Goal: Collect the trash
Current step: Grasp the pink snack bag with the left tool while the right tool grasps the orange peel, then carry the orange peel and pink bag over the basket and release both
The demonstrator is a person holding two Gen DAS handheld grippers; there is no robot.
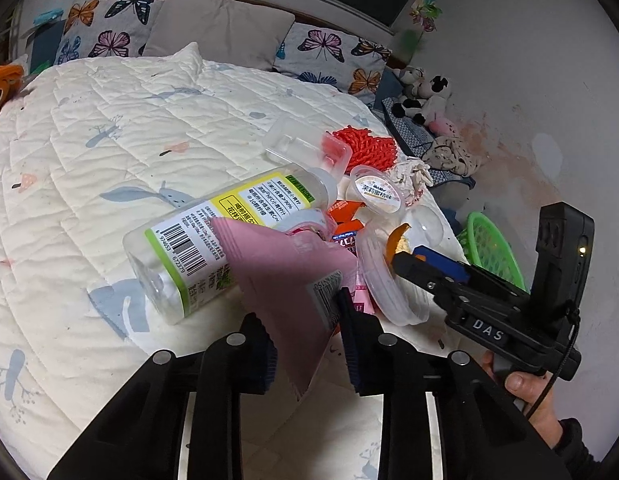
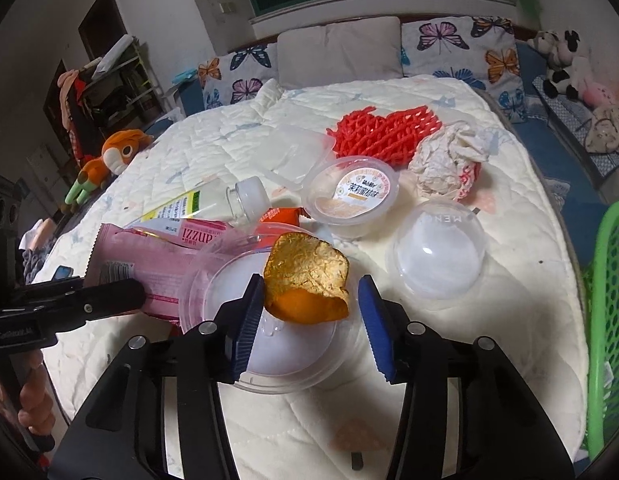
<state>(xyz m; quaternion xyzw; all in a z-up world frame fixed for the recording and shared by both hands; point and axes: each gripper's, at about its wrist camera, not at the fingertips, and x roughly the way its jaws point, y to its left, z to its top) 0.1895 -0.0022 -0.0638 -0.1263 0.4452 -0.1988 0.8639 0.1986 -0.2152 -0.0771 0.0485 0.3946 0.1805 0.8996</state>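
Note:
A pile of trash lies on a quilted bed. My left gripper (image 1: 305, 340) has its fingers around a pink snack wrapper (image 1: 285, 276), which also shows in the right wrist view (image 2: 149, 264); the jaws stand apart with the wrapper between them. My right gripper (image 2: 309, 324) is open around an orange peel (image 2: 305, 276) lying in a clear plastic lid (image 2: 269, 344). An empty plastic bottle (image 1: 213, 236) lies beside the wrapper.
A labelled jelly cup (image 2: 353, 196), a clear dome lid (image 2: 437, 256), crumpled paper (image 2: 445, 160), red foam netting (image 2: 385, 132) and a clear tray (image 2: 285, 152) lie further back. A green mesh basket (image 2: 609, 320) stands at the bed's right edge. Pillows and plush toys line the far side.

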